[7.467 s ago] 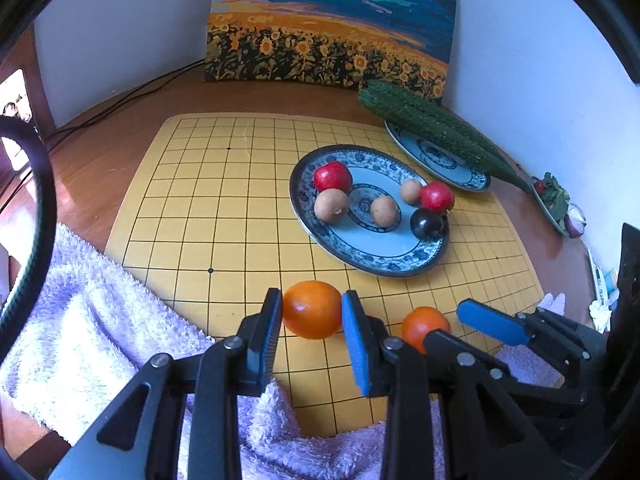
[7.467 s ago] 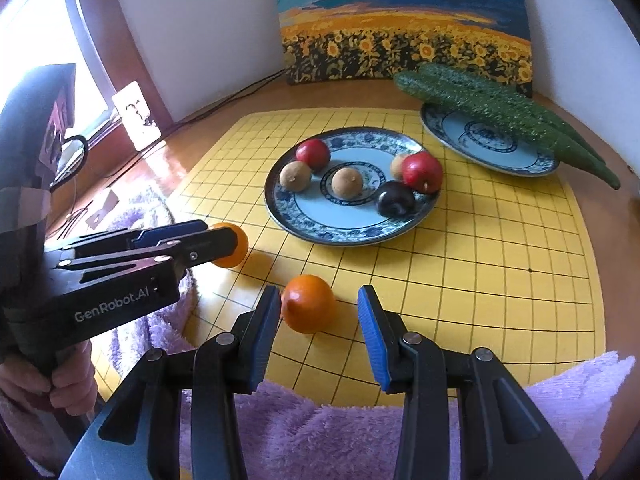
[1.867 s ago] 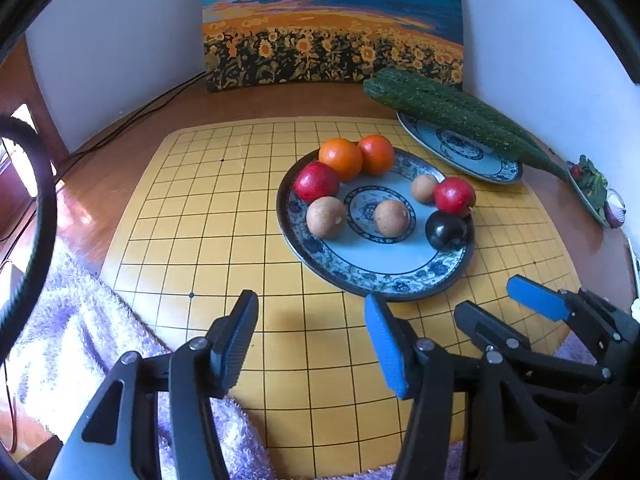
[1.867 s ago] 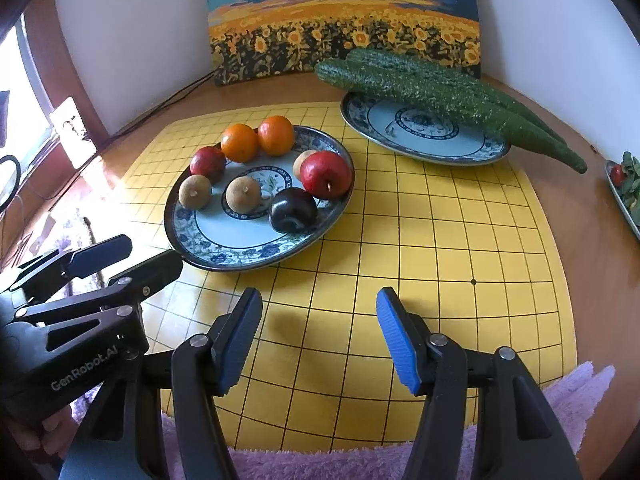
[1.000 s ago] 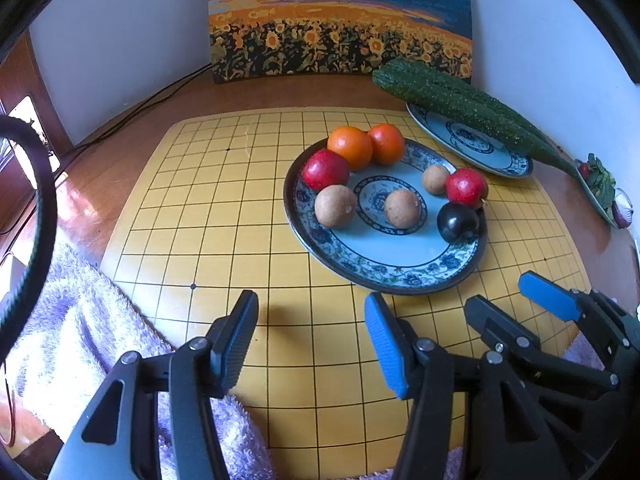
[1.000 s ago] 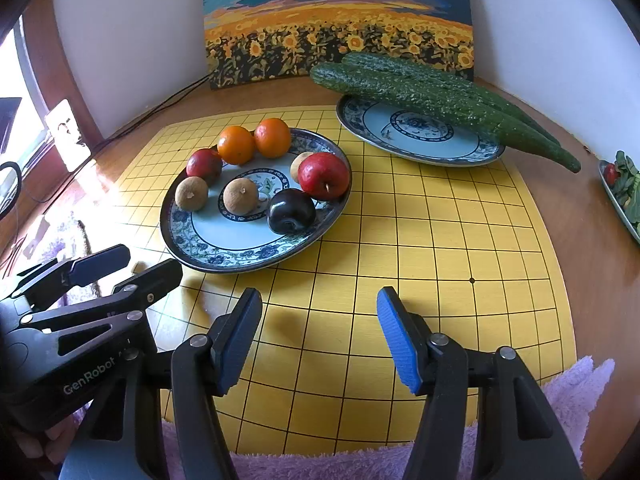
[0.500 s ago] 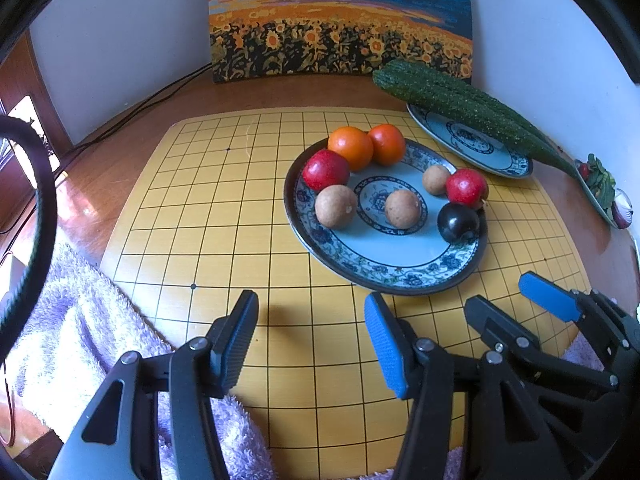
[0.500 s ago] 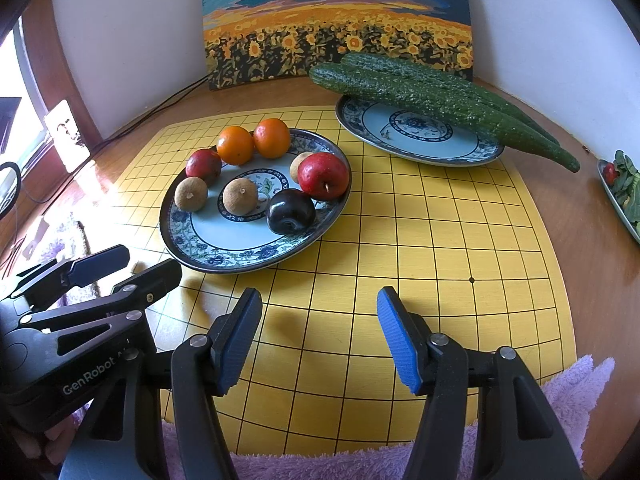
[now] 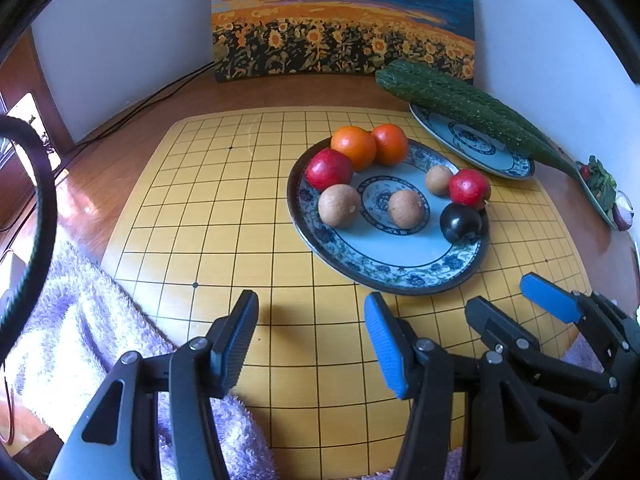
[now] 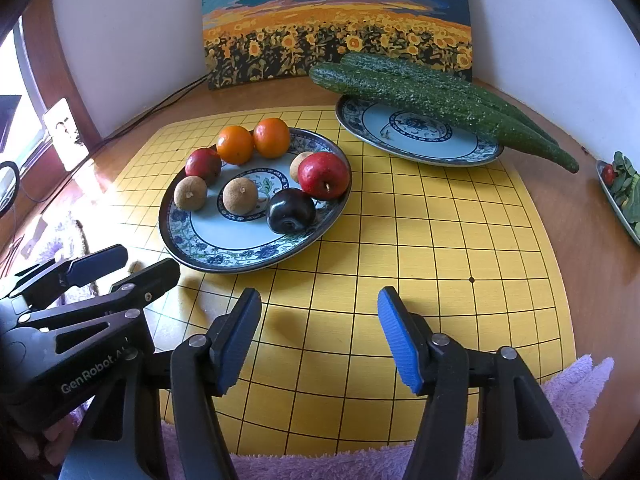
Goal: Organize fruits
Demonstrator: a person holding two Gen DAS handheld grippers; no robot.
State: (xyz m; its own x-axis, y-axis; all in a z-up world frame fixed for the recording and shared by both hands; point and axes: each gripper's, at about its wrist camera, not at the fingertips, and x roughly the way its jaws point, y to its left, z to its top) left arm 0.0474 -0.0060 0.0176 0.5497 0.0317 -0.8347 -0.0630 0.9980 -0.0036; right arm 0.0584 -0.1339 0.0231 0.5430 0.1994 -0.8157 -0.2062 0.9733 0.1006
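Note:
A blue-patterned plate (image 9: 400,272) (image 10: 224,254) on the yellow grid board (image 9: 224,208) (image 10: 440,240) carries two oranges (image 9: 354,148) (image 10: 235,145) at its far rim, two red fruits (image 9: 469,189) (image 10: 323,175), a dark plum (image 9: 460,222) (image 10: 291,211) and three brown round fruits (image 9: 339,210) (image 10: 240,195). My left gripper (image 9: 310,336) (image 10: 128,264) hovers open over the board's near part, nothing between its fingers. My right gripper (image 10: 318,338) (image 9: 516,308) stands open beside it, also holding nothing.
A second patterned plate (image 10: 420,136) (image 9: 472,144) at the back right bears long green cucumbers (image 10: 424,100) (image 9: 460,104). A sunflower painting (image 9: 344,24) leans on the wall. A lilac towel (image 9: 68,320) (image 10: 560,400) lies at the board's near edge. A dish of greens (image 10: 624,188) sits far right.
Both oranges, earlier on the board between my grippers, now lie on the plate. Over the last second nothing has visibly moved.

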